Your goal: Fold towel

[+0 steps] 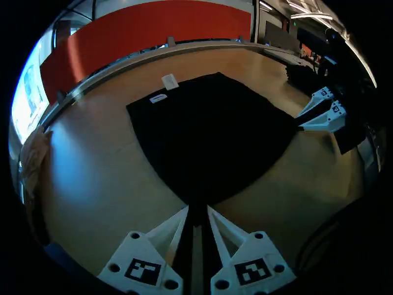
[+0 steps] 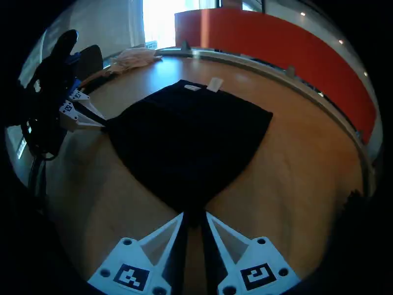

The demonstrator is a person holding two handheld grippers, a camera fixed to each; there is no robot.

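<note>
I see the towel (image 1: 211,132), black and roughly square, lying flat on the wooden table (image 1: 98,167). In the left gripper view one corner points to 6 o'clock and another to 3 o'clock. Two white tags (image 1: 170,81) sit at its far edge, near 11 o'clock.

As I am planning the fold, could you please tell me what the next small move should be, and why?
Probably lift both pinched corners a little, together. The left gripper and the right gripper each appear closed on an adjacent corner of the black towel, which lies flat and unfolded on the table; raising them evenly would free that edge to carry across.
</note>
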